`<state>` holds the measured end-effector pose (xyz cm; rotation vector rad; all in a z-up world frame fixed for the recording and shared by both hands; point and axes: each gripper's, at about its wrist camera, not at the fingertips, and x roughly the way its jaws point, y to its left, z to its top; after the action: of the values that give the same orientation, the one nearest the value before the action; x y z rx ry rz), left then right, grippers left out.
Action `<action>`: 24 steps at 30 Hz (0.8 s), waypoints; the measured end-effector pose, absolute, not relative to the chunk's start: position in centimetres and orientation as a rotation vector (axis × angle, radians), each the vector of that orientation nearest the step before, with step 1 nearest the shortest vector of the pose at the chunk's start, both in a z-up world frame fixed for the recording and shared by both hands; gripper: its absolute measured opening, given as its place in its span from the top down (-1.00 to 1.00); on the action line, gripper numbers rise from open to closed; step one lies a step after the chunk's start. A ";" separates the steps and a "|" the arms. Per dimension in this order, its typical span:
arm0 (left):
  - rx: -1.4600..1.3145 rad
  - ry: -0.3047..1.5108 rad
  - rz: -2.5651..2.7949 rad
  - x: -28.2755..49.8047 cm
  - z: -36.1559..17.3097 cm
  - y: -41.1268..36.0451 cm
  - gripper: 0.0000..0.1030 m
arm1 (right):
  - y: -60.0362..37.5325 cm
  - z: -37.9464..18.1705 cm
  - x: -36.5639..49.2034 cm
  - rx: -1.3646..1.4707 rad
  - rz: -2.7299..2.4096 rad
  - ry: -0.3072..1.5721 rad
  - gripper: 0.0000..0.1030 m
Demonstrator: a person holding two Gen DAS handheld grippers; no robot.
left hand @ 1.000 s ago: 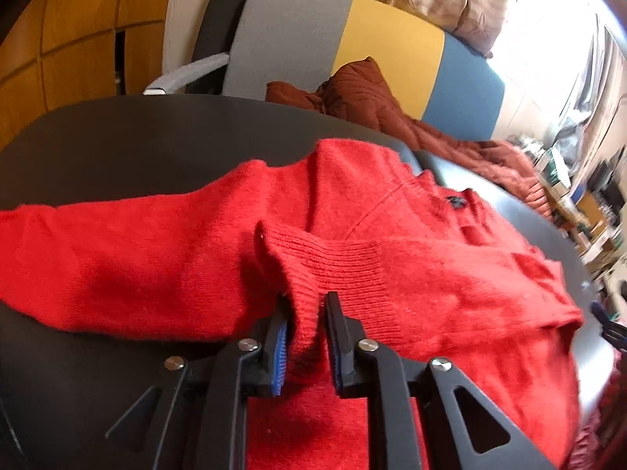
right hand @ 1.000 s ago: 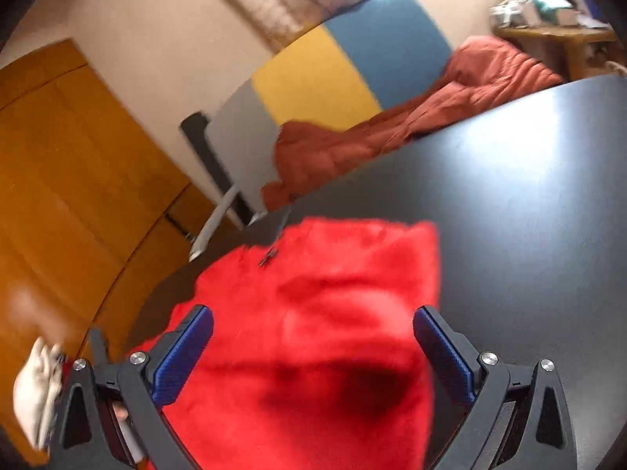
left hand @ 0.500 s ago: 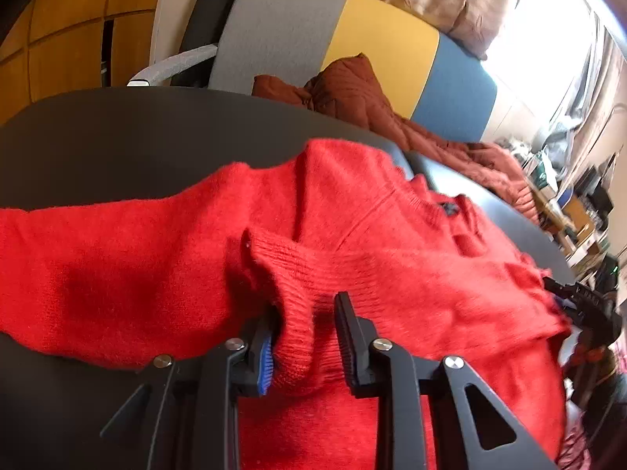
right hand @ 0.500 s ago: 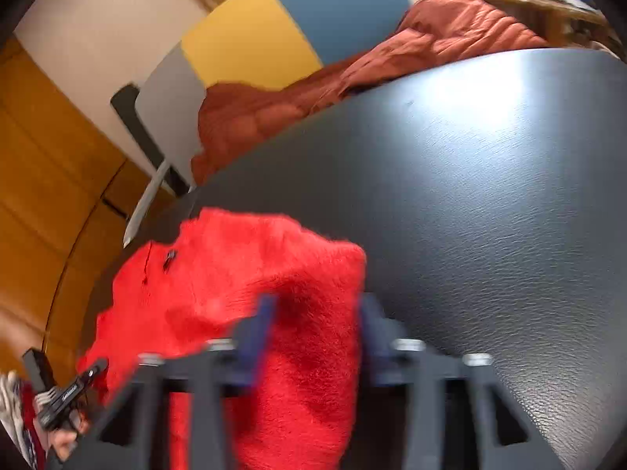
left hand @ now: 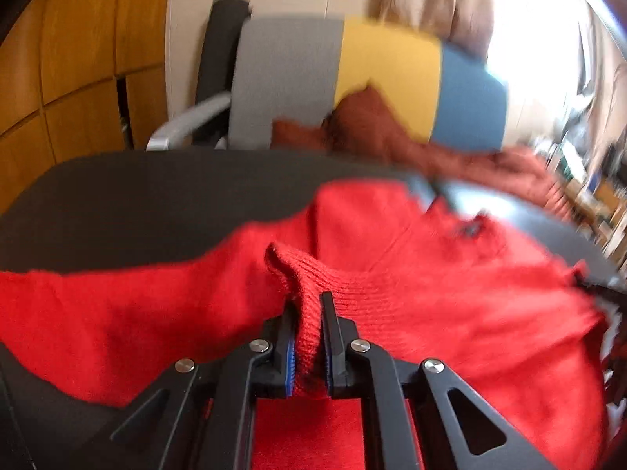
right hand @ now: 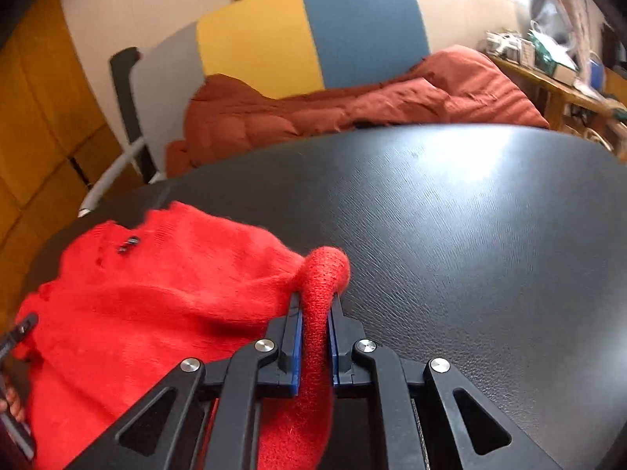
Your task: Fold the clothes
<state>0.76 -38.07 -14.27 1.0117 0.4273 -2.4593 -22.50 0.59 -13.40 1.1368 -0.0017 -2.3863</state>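
Left wrist: unlabelled red sweater [left hand: 450, 313].

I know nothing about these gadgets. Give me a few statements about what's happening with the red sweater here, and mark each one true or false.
1. The left hand-held gripper is shut on the sweater. True.
2. The right hand-held gripper is open and holds nothing. False: it is shut on a bunched part of the sweater.
3. The sweater lies on a black table. True.
4. The sweater is blue. False: it is red.
5. A rust-coloured jacket lies beyond the table. True.
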 end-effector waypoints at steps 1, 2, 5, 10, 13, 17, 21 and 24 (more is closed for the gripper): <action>1.043 0.448 -2.435 0.6 -14.9 -38.4 0.82 | 0.6 -13.5 -22.6 1.139 -2.390 -0.006 0.79; 1.049 0.471 -2.419 0.5 -15.1 -38.8 0.81 | 0.5 -13.7 -22.7 1.141 -2.393 -0.008 0.79; 1.057 0.495 -2.390 0.4 -15.3 -39.3 0.71 | 0.3 -13.8 -22.8 1.157 -2.397 0.013 0.66; 0.995 0.460 -2.350 1.7 -13.6 -39.1 0.52 | 0.7 -12.4 -22.6 1.147 -2.413 0.021 0.07; 0.881 0.418 -2.348 2.9 -11.6 -38.7 0.39 | 0.7 -10.1 -21.2 1.063 -2.430 0.035 0.07; 0.840 0.367 -2.437 2.2 -10.0 -36.7 0.37 | -0.5 -7.5 -19.1 0.965 -2.398 0.053 0.07; 0.928 0.279 -2.504 -0.6 -11.0 -33.9 0.37 | -5.8 -8.4 -16.8 0.959 -2.286 0.151 0.07; 1.029 0.240 -2.486 -2.2 -13.0 -33.0 0.37 | -9.2 -10.8 -16.0 1.001 -2.248 0.237 0.08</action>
<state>-2.22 -32.96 -13.05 1.0287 0.2395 -2.4859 -15.99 -9.24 -10.79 1.0006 0.2370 -2.2476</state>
